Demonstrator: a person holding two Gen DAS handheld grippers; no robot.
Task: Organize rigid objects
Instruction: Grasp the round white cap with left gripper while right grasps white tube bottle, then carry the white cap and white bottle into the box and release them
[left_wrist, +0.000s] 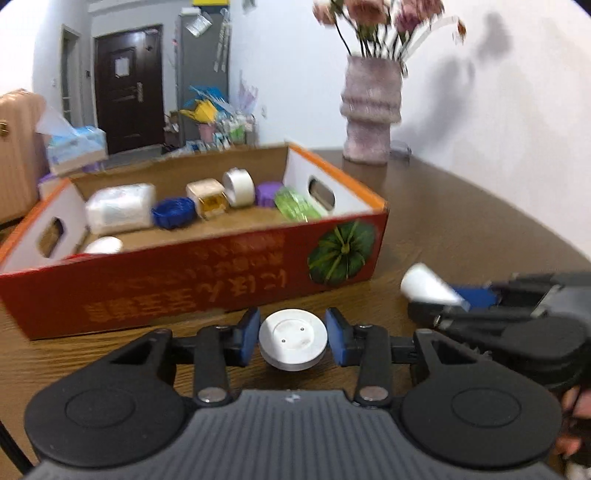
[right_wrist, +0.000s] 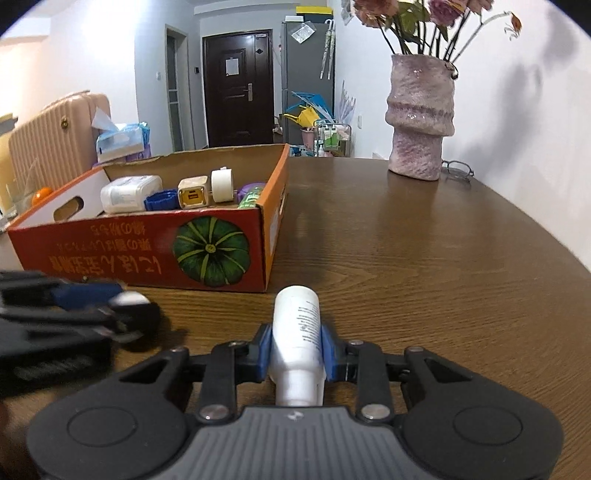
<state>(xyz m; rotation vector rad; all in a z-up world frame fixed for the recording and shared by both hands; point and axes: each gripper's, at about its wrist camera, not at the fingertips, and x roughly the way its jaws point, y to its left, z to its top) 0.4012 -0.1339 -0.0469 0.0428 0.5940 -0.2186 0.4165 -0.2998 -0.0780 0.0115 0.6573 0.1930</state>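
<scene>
**Kai:** Left claw (left_wrist: 292, 339) status: blue pads on either side of a white round puck (left_wrist: 293, 339), flat face up. Small gaps show at both pads, so I can't tell whether it's clamped or just bracketing it. Puck sits low over the wooden table (left_wrist: 461, 229).

**Ren:** Right claw (right_wrist: 296, 349)?

**Kai:** Clenched on a white plastic bottle (right_wrist: 296, 325). Both pads press on its body, narrow cap end toward the camera, base pointing forward. Small print on its side, unreadable.

**Ren:** Relative position?

**Kai:** Claws side by side, near each other. In the left wrist view the right one comes in from the right edge with the bottle base sticking out.

**Ren:** Beyond them?

**Kai:** Red cardboard box (left_wrist: 192, 284) just past the claws, pumpkin graphic on its front wall, open top. Along the back wall inside: white wrapped pack (left_wrist: 120, 208), blue ridged lid (left_wrist: 173, 218), cream charger-like block (right_wrist: 192, 195), white tape roll (left_wrist: 239, 187), purple cap (left_wrist: 269, 194), green packet (left_wrist: 295, 206). One more white round item (left_wrist: 104, 244) at the front left corner.

**Ren:** Farther back?

**Kai:** Pink textured vase (right_wrist: 419, 122) with flowers at the table's far edge, eyeglasses (right_wrist: 457, 169) just beside it. Tissue pack (right_wrist: 120, 139) behind the box.
</scene>
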